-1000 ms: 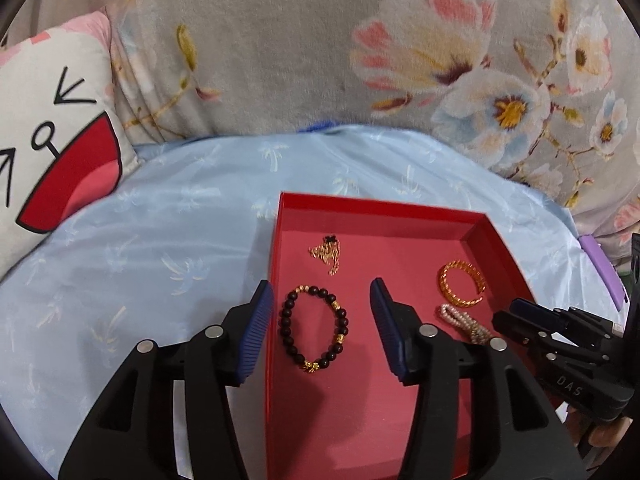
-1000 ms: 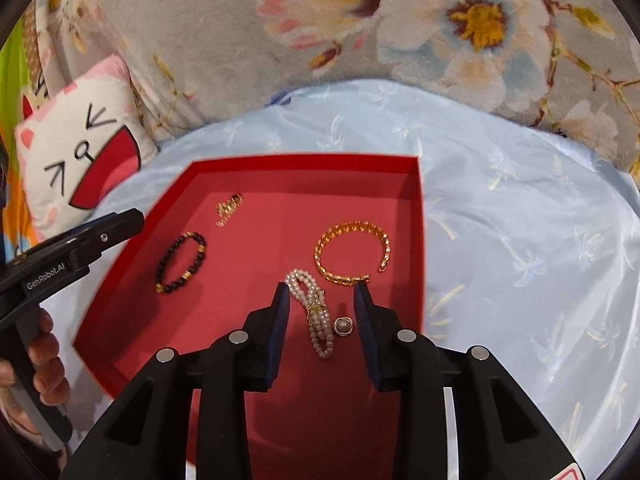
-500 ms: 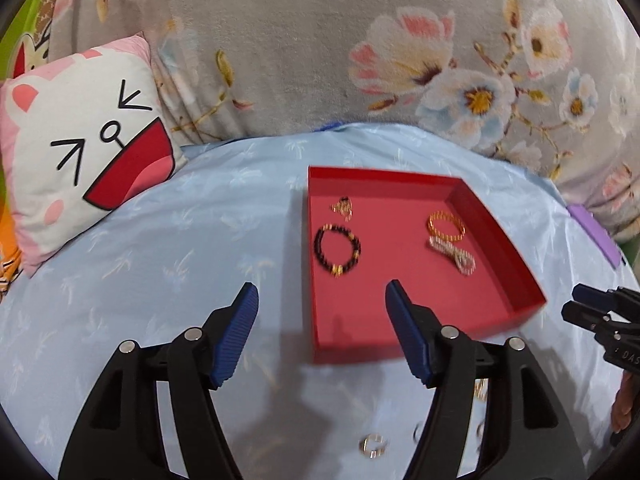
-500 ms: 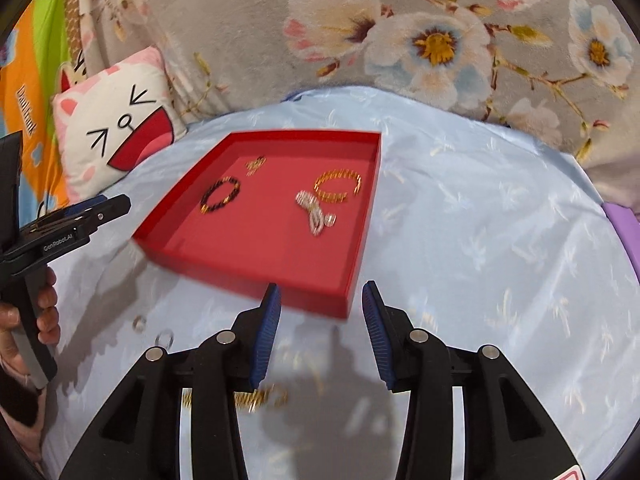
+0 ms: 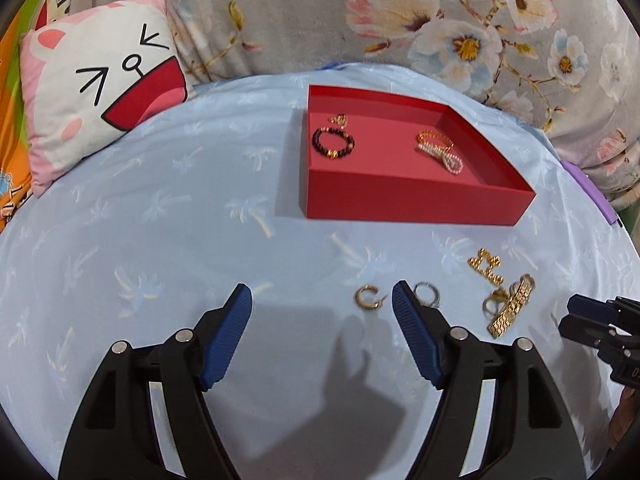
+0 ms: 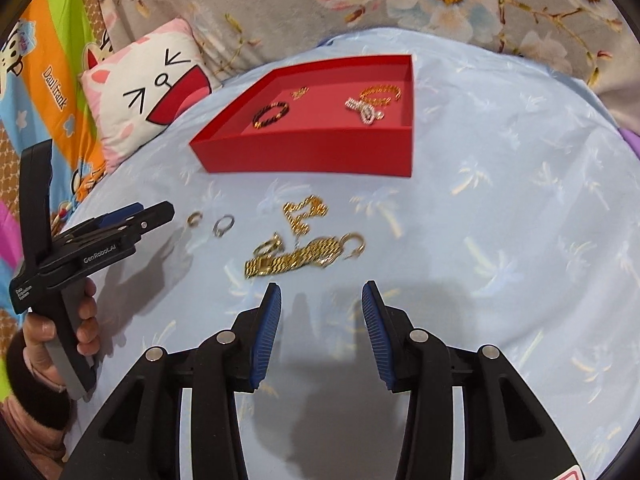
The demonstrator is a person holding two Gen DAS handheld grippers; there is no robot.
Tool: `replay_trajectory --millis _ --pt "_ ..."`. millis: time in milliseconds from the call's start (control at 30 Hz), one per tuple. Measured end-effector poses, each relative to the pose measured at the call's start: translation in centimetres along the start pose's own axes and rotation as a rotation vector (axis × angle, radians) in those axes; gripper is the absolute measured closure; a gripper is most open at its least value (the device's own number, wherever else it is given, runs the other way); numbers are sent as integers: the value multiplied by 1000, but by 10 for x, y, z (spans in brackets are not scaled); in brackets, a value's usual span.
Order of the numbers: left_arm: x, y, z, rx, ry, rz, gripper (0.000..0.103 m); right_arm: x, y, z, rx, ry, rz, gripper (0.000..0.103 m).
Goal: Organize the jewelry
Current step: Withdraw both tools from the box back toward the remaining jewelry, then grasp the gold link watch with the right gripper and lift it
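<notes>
We take the red tray (image 5: 416, 200) as our landmark. Inside it, from left to right, lie a dark bead bracelet (image 5: 333, 143), a small gold piece (image 5: 339, 119) just behind that, then a gold bangle (image 5: 435, 139) touching a pearl strand (image 5: 442, 157). We judge that part done.

Left to sort, on the blue sheet (image 5: 160, 208) in front of the tray: a gold hoop earring (image 5: 366, 298), a silver ring (image 5: 426, 291), a gold chain (image 6: 303, 210), and a gold watch-style bracelet (image 6: 294, 259) tangled with other small gold pieces.

Our left gripper (image 5: 322, 308) hovers in front of the tray, jaws opening wide, holding nothing, the hoop just ahead between its tips. Our right gripper (image 6: 321, 304), further right, stands partly open and empty, near the watch-style bracelet but not touching it.
</notes>
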State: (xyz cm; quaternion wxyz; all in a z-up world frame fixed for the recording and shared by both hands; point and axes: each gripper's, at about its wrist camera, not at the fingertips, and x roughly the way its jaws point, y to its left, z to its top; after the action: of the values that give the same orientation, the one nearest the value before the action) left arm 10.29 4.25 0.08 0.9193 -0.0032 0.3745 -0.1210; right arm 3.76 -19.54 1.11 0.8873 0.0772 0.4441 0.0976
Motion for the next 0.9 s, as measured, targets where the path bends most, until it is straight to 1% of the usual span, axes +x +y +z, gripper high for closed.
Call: replay_trajectory --millis 233,333,500,567,800,900 --pt "1 4 -3 -31 13 -3 33 21 12 5 -4 40 -23 61" --pt "1 5 -3 -35 14 1 33 31 12 12 5 53 -34 65" --pt "3 8 -4 -53 24 0 32 43 13 26 9 51 -47 73" --pt "4 10 -4 -65 33 1 31 48 14 30 7 49 -49 74" --pt "9 16 -4 -96 56 -5 30 59 26 39 -75 26 -95 79" --pt "10 16 -4 -95 61 -8 30 56 20 37 -59 26 -71 80"
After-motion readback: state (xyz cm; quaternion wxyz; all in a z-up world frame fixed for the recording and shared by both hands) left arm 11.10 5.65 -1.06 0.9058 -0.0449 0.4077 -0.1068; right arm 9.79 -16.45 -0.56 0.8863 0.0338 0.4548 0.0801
